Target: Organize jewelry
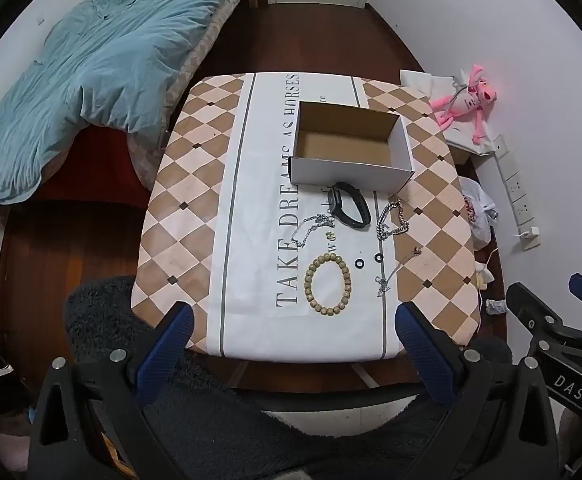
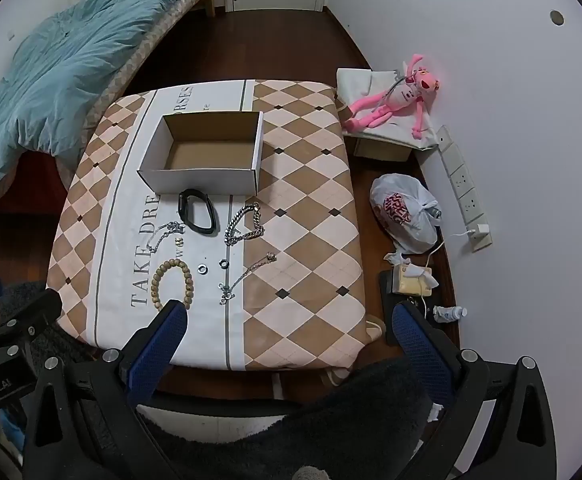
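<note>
An open empty cardboard box (image 1: pixel 349 148) (image 2: pixel 207 156) stands on the covered table (image 1: pixel 195 208) (image 2: pixel 303 208). In front of it lie a black fitness band (image 1: pixel 349 204) (image 2: pixel 197 211), a thick silver chain bracelet (image 1: pixel 393 220) (image 2: pixel 245 222), a thin silver chain (image 1: pixel 311 228) (image 2: pixel 165 234), a wooden bead bracelet (image 1: pixel 328 284) (image 2: pixel 173 282), two small rings (image 1: pixel 368 261) (image 2: pixel 213 266) and a thin necklace (image 1: pixel 397 270) (image 2: pixel 247 272). My left gripper (image 1: pixel 293 330) is open and empty, above the table's near edge. My right gripper (image 2: pixel 291 328) is open and empty, near the front right corner.
A bed with a blue duvet (image 1: pixel 91 72) (image 2: pixel 51 76) lies at the left. A pink plush toy (image 1: pixel 467 100) (image 2: pixel 391 104), a plastic bag (image 2: pixel 405 210) and a power strip (image 2: pixel 465 192) sit by the right wall. A dark fuzzy seat (image 1: pixel 131 320) is below the grippers.
</note>
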